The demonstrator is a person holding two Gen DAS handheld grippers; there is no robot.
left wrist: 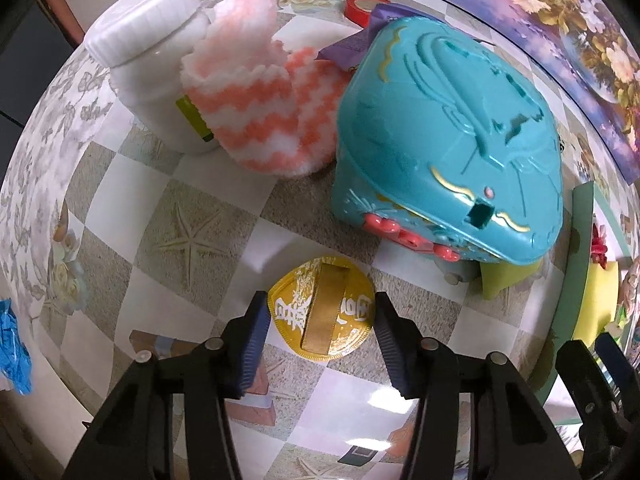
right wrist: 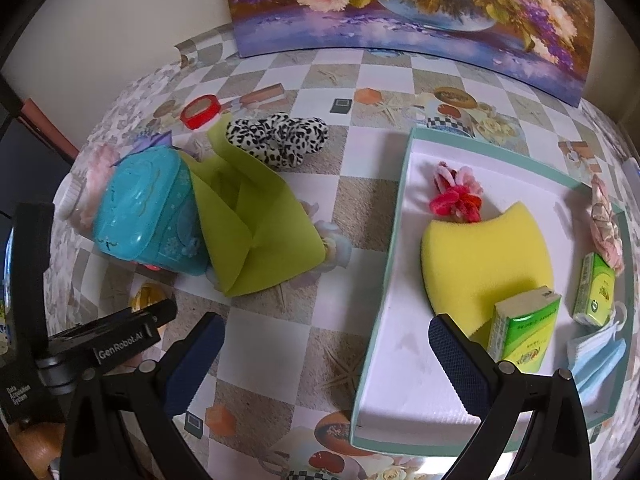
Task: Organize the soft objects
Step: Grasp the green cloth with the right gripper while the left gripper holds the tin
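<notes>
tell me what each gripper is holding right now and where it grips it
Left gripper straddles the gold medal at its side edges, grip unconfirmed. Right gripper holds nothing.

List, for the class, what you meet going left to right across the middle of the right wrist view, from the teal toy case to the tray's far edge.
Teal toy case → green folded sheet → tray's near wall → yellow sponge → small green tissue pack.

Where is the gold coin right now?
In the left wrist view, the gold coin lies on the checkered tablecloth between the left gripper fingers, near the teal toy box.
</notes>
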